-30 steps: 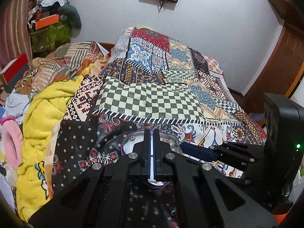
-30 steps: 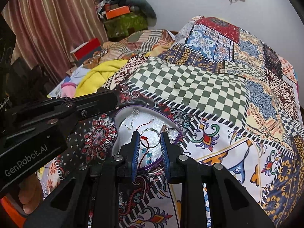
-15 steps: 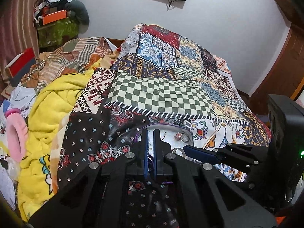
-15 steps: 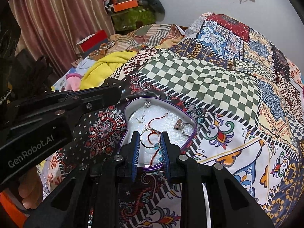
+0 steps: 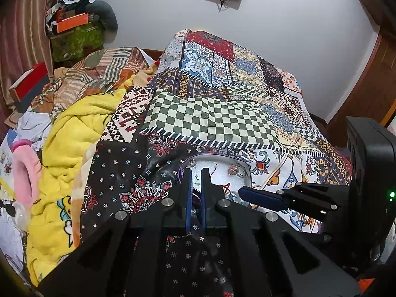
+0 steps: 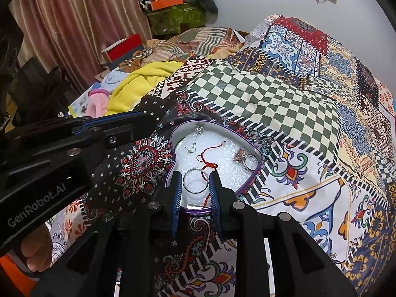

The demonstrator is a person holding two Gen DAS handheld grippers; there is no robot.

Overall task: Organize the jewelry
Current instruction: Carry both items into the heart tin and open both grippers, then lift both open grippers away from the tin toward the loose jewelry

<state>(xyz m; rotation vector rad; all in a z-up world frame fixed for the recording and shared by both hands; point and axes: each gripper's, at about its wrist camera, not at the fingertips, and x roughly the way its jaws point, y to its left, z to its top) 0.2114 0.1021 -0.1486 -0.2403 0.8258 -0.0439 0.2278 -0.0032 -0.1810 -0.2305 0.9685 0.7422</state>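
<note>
So we've got the purple-rimmed tray (image 6: 258,170) sitting on the patchwork bedspread (image 6: 272,94). Inside it: a silver bangle (image 6: 195,180), a red cord bracelet (image 6: 208,157), a chunky stone ring (image 6: 243,158) and a little hook earring (image 6: 191,147). Our right gripper (image 6: 195,185) has its jaws apart with the bangle between them (touching or not, can't tell). The left gripper (image 5: 195,175) hangs at the tray's left edge, jaws nearly together with a thin gap, clamping nothing.
</note>
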